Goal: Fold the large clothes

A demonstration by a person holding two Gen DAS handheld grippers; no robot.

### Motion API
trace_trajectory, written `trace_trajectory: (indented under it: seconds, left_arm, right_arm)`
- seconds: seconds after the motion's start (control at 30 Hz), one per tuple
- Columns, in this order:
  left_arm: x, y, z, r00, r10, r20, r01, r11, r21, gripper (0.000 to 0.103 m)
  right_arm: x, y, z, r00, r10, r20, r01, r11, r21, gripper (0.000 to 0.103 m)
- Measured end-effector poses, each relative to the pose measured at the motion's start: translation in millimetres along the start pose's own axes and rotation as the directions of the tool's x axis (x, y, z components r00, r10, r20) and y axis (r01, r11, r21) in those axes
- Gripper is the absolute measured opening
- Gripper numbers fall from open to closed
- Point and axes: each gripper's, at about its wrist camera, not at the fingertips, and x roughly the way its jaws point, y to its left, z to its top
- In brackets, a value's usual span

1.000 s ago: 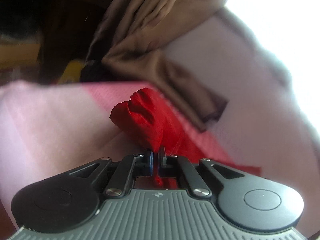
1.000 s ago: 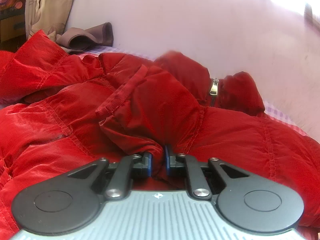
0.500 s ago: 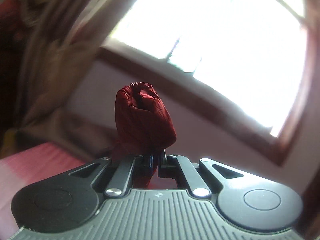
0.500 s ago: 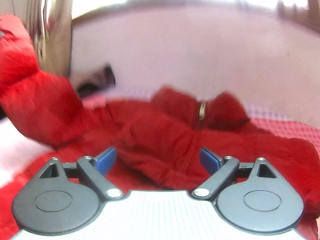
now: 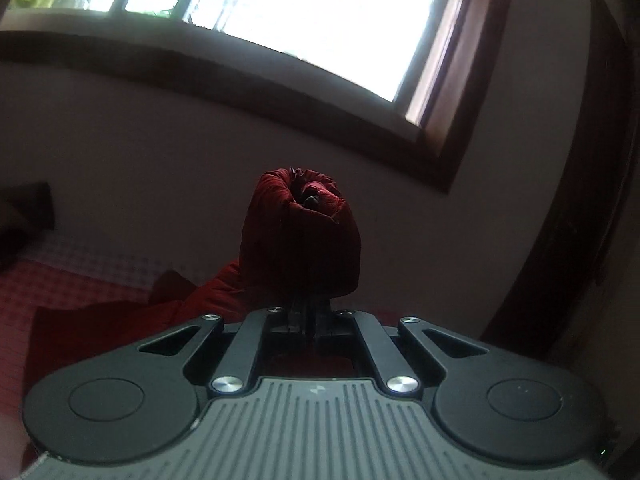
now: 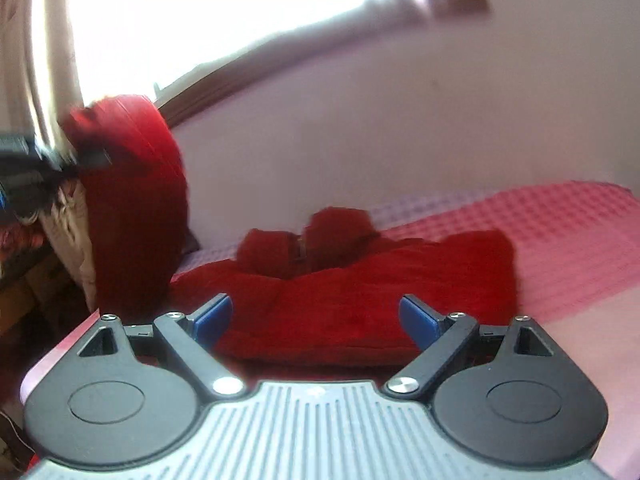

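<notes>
Right tongs [image 6: 316, 320] now apart, off the red jacket [image 6: 360, 280].

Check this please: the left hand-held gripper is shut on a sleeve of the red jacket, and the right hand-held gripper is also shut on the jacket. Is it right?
Not fully. The left hand-held gripper is indeed shut on the sleeve of the red jacket, but the right hand-held gripper is open, with nothing pinched between its blue pads. The right wrist view shows this.

A bedroom in a home. A bed [image 6: 560, 232] with pink checked cover stands below a window [image 5: 312, 8]. Curtain [image 6: 52, 60] hangs beside it.
</notes>
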Motion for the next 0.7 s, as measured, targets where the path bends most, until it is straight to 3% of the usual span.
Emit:
trace_trajectory:
  seconds: [0.2, 0.3, 0.4, 0.47, 0.53, 0.63, 0.7]
  left_arm:
    - [70.1, -12.4, -51.8, 0.987, 0.008, -0.158, 0.011, 0.993, 0.12, 0.005]
    - [89.4, -15.8, -70.1, 0.979, 0.01, -0.204, 0.024, 0.986, 0.166, 0.014]
    - [106.5, -12.3, -79.2, 0.969, 0.0, -0.247, 0.046, 0.982, 0.182, 0.041]
    - [108.8, -12.1, -84.7, 0.97, -0.012, -0.243, 0.058, 0.981, 0.184, 0.079]
    - [100.3, -9.7, -85.8, 0.981, -0.005, -0.195, 0.042, 0.981, 0.187, 0.094]
    - [89.7, -18.8, -76.9, 0.988, -0.023, -0.153, 0.053, 0.979, 0.196, 0.1]
    - [76.0, -7.5, -68.2, 0.994, 0.0, -0.106, 0.021, 0.98, 0.198, 0.099]
  right_arm:
    - [-6.7, -26.4, -1.7, 1.0, -0.012, -0.007, 0.012, 1.0, 0.026, 0.091]
    - [-11.3, -34.8, 0.3, 1.0, 0.001, 0.002, -0.001, 0.999, 0.051, 0.091]
    - [-12.4, -40.1, 5.1, 1.0, 0.01, 0.014, -0.011, 0.998, 0.064, 0.091]
    - [-12.0, -40.3, 8.5, 1.0, 0.016, 0.018, -0.017, 0.997, 0.073, 0.091]
    - [-11.3, -40.6, 12.2, 1.0, 0.019, 0.022, -0.021, 0.997, 0.079, 0.091]
    - [-9.6, -34.2, 18.2, 0.999, -0.009, 0.037, 0.007, 0.999, 0.043, 0.091]
    - [-5.9, -24.6, 23.6, 0.998, -0.031, 0.054, 0.032, 0.999, -0.015, 0.076]
